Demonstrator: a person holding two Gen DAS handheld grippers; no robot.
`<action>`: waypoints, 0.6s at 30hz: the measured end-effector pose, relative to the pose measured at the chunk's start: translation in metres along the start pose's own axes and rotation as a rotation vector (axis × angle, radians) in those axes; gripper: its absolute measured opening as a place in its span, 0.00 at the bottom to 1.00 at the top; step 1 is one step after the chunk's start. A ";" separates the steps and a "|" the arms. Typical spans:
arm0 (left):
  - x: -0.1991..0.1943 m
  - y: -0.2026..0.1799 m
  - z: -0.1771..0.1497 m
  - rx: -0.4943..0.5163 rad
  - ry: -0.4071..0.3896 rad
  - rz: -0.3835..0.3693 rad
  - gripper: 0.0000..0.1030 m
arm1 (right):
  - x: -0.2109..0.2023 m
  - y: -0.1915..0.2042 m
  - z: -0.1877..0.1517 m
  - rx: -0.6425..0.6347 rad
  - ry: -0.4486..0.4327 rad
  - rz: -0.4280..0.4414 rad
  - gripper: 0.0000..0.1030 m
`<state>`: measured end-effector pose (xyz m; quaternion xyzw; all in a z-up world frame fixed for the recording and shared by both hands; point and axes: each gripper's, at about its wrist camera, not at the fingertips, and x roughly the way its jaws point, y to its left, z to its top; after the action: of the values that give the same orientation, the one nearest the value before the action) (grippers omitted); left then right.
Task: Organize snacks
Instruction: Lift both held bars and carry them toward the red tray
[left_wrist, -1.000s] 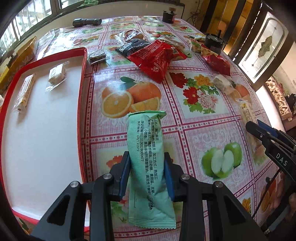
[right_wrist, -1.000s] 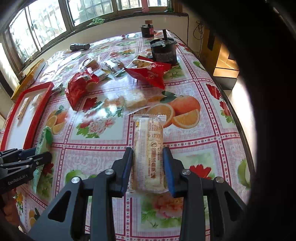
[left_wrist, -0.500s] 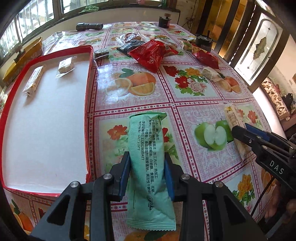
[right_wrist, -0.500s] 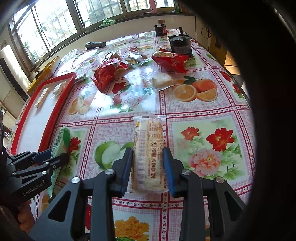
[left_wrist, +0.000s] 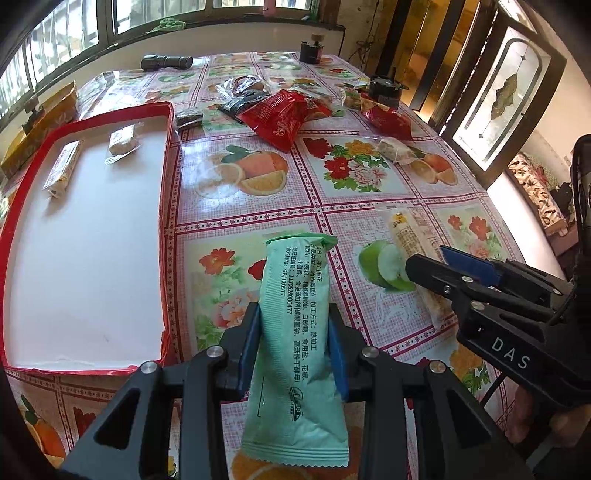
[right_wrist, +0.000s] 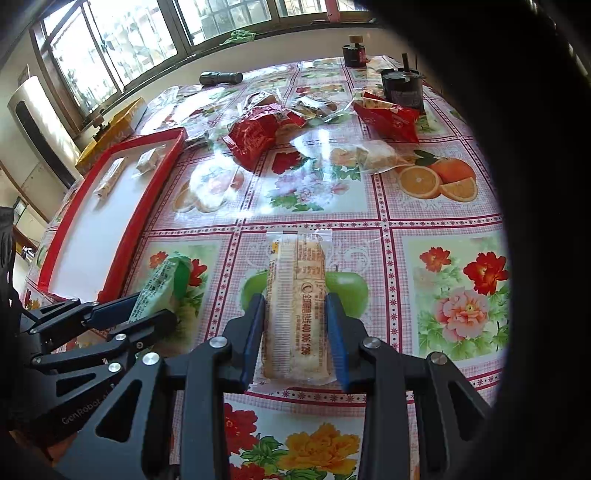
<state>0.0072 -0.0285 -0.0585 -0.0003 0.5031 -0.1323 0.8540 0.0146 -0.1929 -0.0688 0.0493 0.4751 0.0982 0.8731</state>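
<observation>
Left wrist view: the left gripper (left_wrist: 293, 343) has its jaws pinching a long green snack packet (left_wrist: 295, 332) by its middle, the packet lifted above the counter (left_wrist: 369, 206), just right of the red tray (left_wrist: 168, 221)'s near right corner. Right of the tray and further off, the right gripper (left_wrist: 430, 264) pinches a clear-wrapped pale snack bar (left_wrist: 402, 236) over a printed green apple. Inside the tray, near its far end, lie two small wrapped snacks (left_wrist: 123, 142), apart from each other. Beyond the tray's far right corner sits a loose pile of red snack bags (left_wrist: 277, 118) with other packets. Right wrist view: the bar (right_wrist: 297, 306) stands lengthwise between the blue pads (right_wrist: 334, 332), with the green packet (right_wrist: 159, 284) to its left, just beside the tray (right_wrist: 125, 254)'s rim.
</observation>
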 end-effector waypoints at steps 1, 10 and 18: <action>-0.001 0.000 0.000 0.000 -0.003 -0.002 0.33 | 0.000 0.002 0.000 -0.002 0.001 0.004 0.34; -0.010 0.002 0.008 0.003 -0.024 -0.024 0.30 | -0.003 0.015 0.007 -0.022 -0.005 0.030 0.34; 0.014 0.011 0.011 -0.035 0.104 -0.050 0.43 | 0.002 0.009 0.007 -0.002 0.012 0.016 0.34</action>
<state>0.0251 -0.0222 -0.0668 -0.0210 0.5490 -0.1444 0.8230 0.0206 -0.1838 -0.0650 0.0515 0.4796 0.1061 0.8695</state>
